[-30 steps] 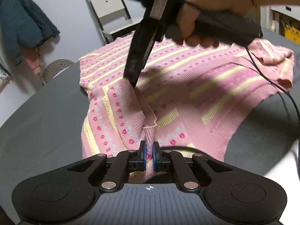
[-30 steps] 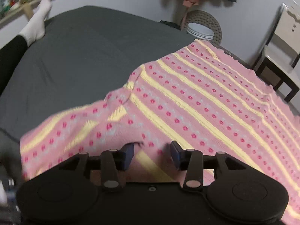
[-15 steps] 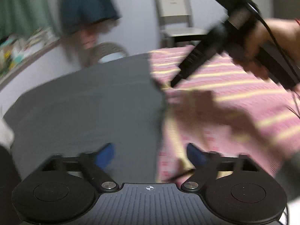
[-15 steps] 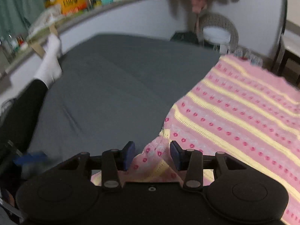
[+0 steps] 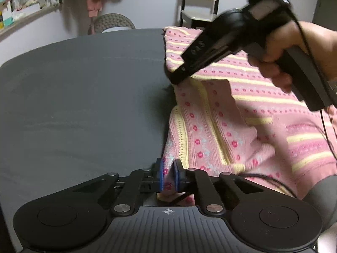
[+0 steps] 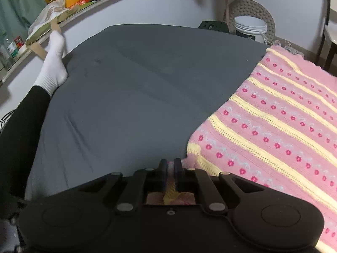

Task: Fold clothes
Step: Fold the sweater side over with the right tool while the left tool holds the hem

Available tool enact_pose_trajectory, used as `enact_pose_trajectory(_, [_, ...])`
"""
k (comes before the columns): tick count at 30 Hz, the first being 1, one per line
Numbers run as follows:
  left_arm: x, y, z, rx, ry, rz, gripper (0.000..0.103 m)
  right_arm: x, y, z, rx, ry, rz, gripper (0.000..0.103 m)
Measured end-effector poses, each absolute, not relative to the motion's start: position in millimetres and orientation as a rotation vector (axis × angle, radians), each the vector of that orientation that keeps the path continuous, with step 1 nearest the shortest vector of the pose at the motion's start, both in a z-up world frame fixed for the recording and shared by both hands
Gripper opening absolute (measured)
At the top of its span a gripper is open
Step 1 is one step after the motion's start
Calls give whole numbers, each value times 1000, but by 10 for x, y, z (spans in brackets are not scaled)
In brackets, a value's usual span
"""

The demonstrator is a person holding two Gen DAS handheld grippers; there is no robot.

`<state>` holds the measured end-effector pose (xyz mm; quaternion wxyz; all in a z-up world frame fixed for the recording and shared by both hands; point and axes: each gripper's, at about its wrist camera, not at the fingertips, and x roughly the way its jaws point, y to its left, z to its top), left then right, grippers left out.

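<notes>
Pink knit sweater [image 5: 248, 113], striped yellow and dotted with red flowers, lies along the right side of the dark grey bed surface [image 5: 84, 97]. We clamp its near left edge in the left gripper [image 5: 167, 176]: fabric fills the gap between the blue pads [image 5: 160, 175], and the fingers are clenched on it. We hold the right gripper [image 6: 170, 174] farther up the same edge, fingers nearly closed with pink and yellow knit pinched between them. A hand [image 5: 294, 48] grips its handle above the sweater. A white-socked foot [image 6: 53, 63] rests at the bed's far left edge.
</notes>
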<state>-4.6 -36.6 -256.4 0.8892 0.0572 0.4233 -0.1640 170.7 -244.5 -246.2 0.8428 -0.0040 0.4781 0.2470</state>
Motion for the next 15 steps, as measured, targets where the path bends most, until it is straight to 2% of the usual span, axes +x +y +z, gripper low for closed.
enact_pose_trajectory(4, [-88,-415,-2598,157,866,-339,9,1705,-2454,-2506,-14,1008,518,8])
enact_pose_trajectory(6, [-102,-387,-2556,169,855,-341,10,1655,-2513,-2422,10,981,507,18])
enact_pose_trajectory(8, [-118,-330,-2498,159,842,-341,11,1556,-2654,-2287,51,933,486,36])
enact_pose_trajectory(11, [-149,-201,-2386,113,820,-338,13,1402,-2881,-2196,93,924,425,37])
enact_pose_trajectory(15, [-210,-50,-2249,61,743,-326,14,1155,-3166,-2274,264,1021,380,37])
